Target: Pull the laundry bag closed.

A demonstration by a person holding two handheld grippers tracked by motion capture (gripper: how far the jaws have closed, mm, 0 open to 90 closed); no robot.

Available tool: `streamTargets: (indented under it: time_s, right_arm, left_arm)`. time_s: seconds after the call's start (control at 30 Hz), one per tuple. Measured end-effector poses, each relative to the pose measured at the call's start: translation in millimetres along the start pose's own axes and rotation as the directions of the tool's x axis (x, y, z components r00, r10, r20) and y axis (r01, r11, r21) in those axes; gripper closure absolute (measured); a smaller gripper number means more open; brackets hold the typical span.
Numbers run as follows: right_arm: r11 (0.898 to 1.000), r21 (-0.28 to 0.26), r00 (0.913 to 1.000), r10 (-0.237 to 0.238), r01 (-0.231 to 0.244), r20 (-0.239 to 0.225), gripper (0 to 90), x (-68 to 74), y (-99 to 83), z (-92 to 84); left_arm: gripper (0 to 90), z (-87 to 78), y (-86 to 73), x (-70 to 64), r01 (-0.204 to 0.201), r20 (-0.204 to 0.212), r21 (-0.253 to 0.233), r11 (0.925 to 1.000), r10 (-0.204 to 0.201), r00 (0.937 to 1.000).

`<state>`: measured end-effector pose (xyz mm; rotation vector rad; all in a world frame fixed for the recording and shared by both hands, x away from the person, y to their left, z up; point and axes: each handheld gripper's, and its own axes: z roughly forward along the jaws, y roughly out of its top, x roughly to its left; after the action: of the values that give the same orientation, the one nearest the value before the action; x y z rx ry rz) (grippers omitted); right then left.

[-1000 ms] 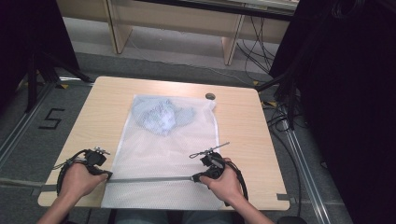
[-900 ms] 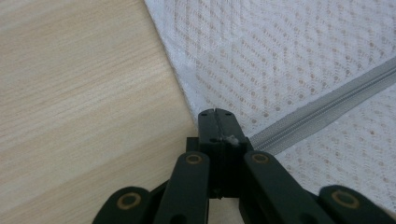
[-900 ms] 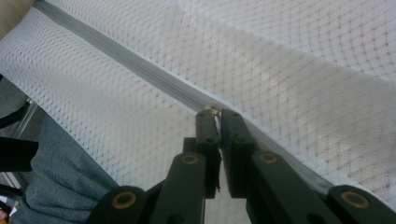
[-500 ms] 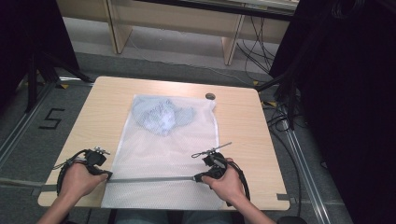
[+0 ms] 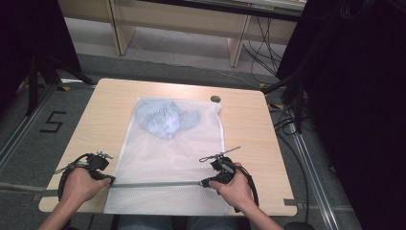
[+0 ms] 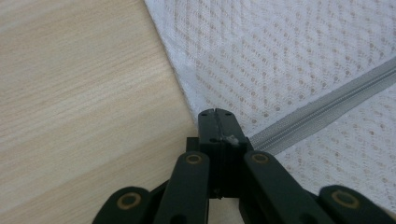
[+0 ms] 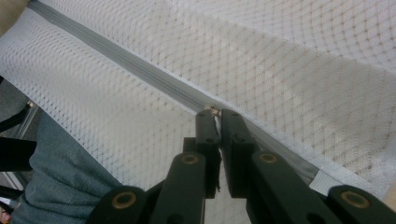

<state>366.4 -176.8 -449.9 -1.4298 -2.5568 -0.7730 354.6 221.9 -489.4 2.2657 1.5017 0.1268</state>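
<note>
We see a white mesh bag [image 5: 172, 158] lying flat in the middle of the wooden table [image 5: 110, 115], with a blue cloth [image 5: 167, 117] inside it toward twelve o'clock. A grey zipper [image 5: 158, 184] runs across the bag near six o'clock. The left gripper [image 5: 111, 180] is clamped on the zipper's end at the bag's nine o'clock edge. The right gripper [image 5: 205, 182] pinches the zipper pull [image 7: 214, 111], its jaws nearly together, toward the bag's three o'clock side.
</note>
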Motion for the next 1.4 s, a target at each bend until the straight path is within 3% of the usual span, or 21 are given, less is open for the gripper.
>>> streamTargets:
  time_s: [0.47, 0.5, 0.83, 1.1, 1.4]
  right_arm:
    - [1.0, -0.003, 1.0, 0.004, -0.004, -0.008, 87.1, -4.4, -2.0, -1.7]
    - [0.999, 0.002, 0.9991, 0.041, -0.041, -0.002, 87.0, -2.7, -2.8, -2.6]
    - [0.998, 0.014, 0.9983, 0.058, -0.058, 0.004, 87.0, -5.4, -4.8, -3.8]
    - [1.0, 0.006, 0.9997, 0.026, -0.026, -0.001, 87.0, -8.4, -6.1, -4.0]
    - [0.999, 0.003, 0.9988, 0.049, -0.049, 0.007, 87.0, -8.4, -8.5, -5.7]
  left_arm:
    - [89.8, -0.1, 0.1, 0.0, -0.001, 0.0, 0.003, 1.0, 0.001, 1.0]
    - [89.8, 0.1, -0.1, 0.0, 0.0, 0.0, -0.001, 1.0, 0.0, 1.0]
    - [89.8, -0.1, 0.1, -0.1, -0.001, -0.002, 0.004, 1.0, 0.001, 1.0]
    - [89.8, 0.1, -0.1, -0.1, 0.001, 0.0, -0.002, 1.0, -0.001, 1.0]
    - [89.8, -0.3, 0.2, -0.2, -0.001, -0.004, 0.004, 1.0, 0.001, 1.0]
